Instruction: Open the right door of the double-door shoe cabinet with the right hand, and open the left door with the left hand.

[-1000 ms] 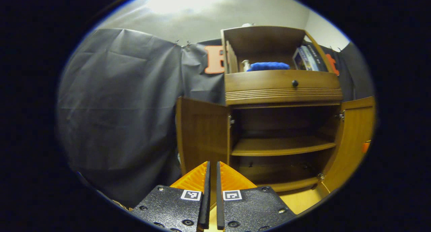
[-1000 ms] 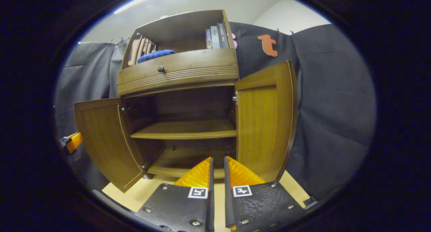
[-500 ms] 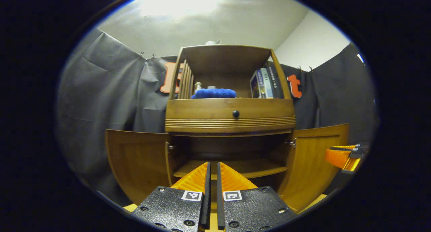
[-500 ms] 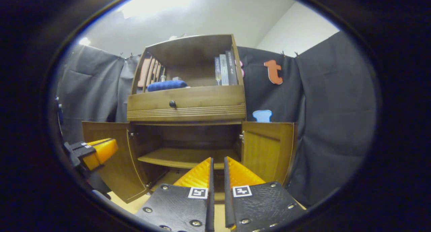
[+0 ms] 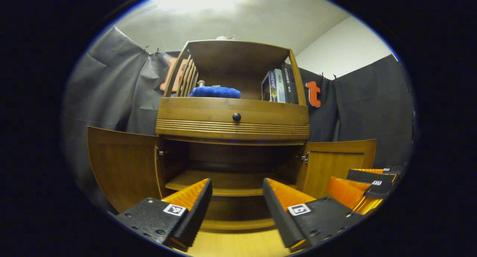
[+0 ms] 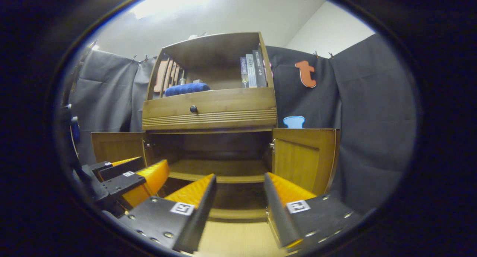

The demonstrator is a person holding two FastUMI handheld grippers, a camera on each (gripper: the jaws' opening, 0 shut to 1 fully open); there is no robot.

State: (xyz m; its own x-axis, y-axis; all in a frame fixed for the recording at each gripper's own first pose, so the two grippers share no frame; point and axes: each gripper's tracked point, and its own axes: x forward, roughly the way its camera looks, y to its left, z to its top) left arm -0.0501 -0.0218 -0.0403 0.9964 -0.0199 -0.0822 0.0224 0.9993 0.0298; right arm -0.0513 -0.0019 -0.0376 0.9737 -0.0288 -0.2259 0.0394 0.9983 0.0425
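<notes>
The wooden shoe cabinet (image 5: 233,126) (image 6: 208,113) faces me with both lower doors swung wide. Its left door (image 5: 123,167) (image 6: 115,147) and right door (image 5: 335,162) (image 6: 303,158) stand out to the sides, baring an inner shelf (image 5: 220,182) (image 6: 218,171). My left gripper (image 5: 236,199) hangs open low in front of the cabinet, holding nothing. My right gripper (image 6: 238,195) is open too and holds nothing. In the left gripper view the right gripper (image 5: 363,188) shows at the right edge; in the right gripper view the left gripper (image 6: 123,176) shows at the left.
Above the doors is a drawer with a dark knob (image 5: 236,117) (image 6: 193,109). The top shelf holds a blue folded cloth (image 5: 214,92) (image 6: 186,88) and upright books (image 5: 277,86) (image 6: 253,71). Black cloth walls stand behind and to both sides. A light wood floor (image 5: 238,244) lies below.
Both grippers have gone from shut to open. Both views have turned to face the cabinet squarely and dropped lower, and the two grippers now sit side by side in front of it.
</notes>
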